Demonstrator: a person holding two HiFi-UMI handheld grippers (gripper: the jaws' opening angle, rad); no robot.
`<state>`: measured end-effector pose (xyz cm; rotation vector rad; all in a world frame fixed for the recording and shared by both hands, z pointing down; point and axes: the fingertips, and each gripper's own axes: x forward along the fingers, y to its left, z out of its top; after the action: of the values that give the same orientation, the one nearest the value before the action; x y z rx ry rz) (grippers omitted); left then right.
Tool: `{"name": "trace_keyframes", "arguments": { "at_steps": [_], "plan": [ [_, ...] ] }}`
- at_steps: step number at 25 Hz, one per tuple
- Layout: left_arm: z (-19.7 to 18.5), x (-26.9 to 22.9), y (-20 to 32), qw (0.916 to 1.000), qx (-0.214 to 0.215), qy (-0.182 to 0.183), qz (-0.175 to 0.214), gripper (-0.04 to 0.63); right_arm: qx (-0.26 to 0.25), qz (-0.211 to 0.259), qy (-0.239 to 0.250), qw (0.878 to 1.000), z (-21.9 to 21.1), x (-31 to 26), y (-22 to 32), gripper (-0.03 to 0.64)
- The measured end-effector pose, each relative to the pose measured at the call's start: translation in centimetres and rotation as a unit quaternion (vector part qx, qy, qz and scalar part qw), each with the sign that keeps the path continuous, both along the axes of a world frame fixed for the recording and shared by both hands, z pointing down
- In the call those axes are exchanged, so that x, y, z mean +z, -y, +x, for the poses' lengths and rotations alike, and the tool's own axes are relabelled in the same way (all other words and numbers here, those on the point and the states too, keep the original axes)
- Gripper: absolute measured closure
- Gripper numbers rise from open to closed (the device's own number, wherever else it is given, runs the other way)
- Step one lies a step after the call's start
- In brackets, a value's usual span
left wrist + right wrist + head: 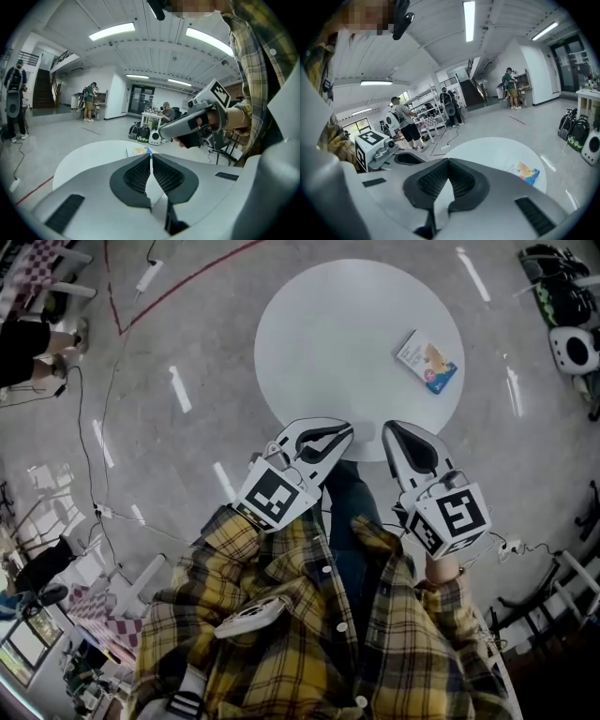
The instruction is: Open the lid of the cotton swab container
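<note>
A small flat cotton swab container [427,362] with colourful print lies on the right part of the round white table [337,343]. Both grippers hang over the table's near edge, well short of the container. My left gripper [345,432] is shut with nothing in it, and my right gripper [392,427] beside it is also shut and empty. In the left gripper view the jaws [151,154] meet, with the container [139,151] just beyond them and the right gripper [197,119] at the right. In the right gripper view the closed jaws [447,161] point at the table [487,145]; the container [527,172] lies to the right.
Cables [89,456] and a red tape line [178,287] cross the grey floor left of the table. A white device [574,350] and bags stand at the far right. A seated person's legs [28,338] show at the upper left; other people stand far off.
</note>
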<state>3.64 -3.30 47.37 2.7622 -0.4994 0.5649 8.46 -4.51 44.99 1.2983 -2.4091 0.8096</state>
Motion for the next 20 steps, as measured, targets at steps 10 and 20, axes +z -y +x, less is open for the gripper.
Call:
{"name": "trace_keyframes", "arguments": {
  "at_steps": [10, 20],
  "plan": [
    [0.5, 4.3, -0.9, 0.9993, 0.029, 0.014, -0.017, 0.571, 0.008, -0.025, 0.009, 1.000, -0.2, 2.9, -0.3, 0.600],
    [0.5, 6.5, -1.0, 0.9976, 0.056, 0.025, -0.031, 0.458, 0.016, -0.038, 0.010, 0.999, 0.3, 4.1, -0.4, 0.600]
  ]
}}
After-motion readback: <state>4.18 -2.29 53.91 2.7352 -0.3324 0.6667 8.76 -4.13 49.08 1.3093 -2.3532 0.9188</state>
